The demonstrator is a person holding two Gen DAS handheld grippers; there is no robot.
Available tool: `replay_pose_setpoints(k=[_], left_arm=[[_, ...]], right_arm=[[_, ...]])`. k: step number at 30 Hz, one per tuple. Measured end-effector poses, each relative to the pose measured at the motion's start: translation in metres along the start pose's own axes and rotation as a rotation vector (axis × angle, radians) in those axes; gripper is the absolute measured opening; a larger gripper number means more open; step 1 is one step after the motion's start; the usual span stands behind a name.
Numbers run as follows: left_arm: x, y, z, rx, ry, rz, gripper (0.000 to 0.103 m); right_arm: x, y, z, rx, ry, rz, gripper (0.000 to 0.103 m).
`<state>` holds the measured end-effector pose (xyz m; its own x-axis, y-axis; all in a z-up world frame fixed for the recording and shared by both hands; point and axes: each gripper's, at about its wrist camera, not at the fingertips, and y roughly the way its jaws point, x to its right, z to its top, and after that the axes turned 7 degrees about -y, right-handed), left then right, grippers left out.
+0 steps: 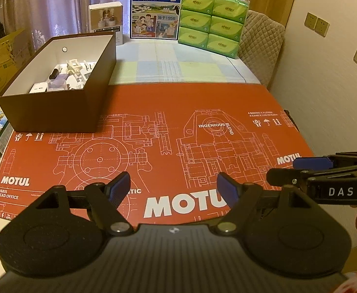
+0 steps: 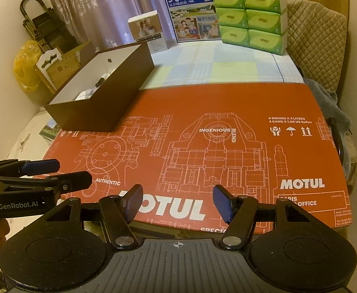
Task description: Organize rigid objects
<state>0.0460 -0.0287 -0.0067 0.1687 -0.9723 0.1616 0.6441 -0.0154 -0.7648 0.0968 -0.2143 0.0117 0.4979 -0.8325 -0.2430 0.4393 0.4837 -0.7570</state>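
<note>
A dark brown open box [image 1: 56,112] with a white inside stands at the left of the red cardboard sheet [image 1: 203,141]; it also shows in the right wrist view [image 2: 100,107]. Several small rigid objects [image 1: 68,75] lie inside it: white plastic parts, a black cylinder, a purple piece. My left gripper [image 1: 173,188] is open and empty, low over the sheet's near edge. My right gripper [image 2: 176,202] is open and empty beside it; it shows at the right of the left wrist view [image 1: 293,171].
At the back of the table stand a blue milk carton box [image 1: 156,12], a green tissue pack [image 1: 212,19] and a small white box [image 1: 107,19]. A quilted chair [image 1: 261,39] is at the right, cardboard boxes [image 1: 0,56] at the left.
</note>
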Motion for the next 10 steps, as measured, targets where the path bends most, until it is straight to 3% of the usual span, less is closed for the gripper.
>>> replay_pose_setpoints(k=[10], left_arm=[[0.0012,0.0018,0.0015,0.001,-0.003,0.010,0.075]], right_arm=[[0.0003,-0.0006,0.0014,-0.005,0.002,0.003,0.061]])
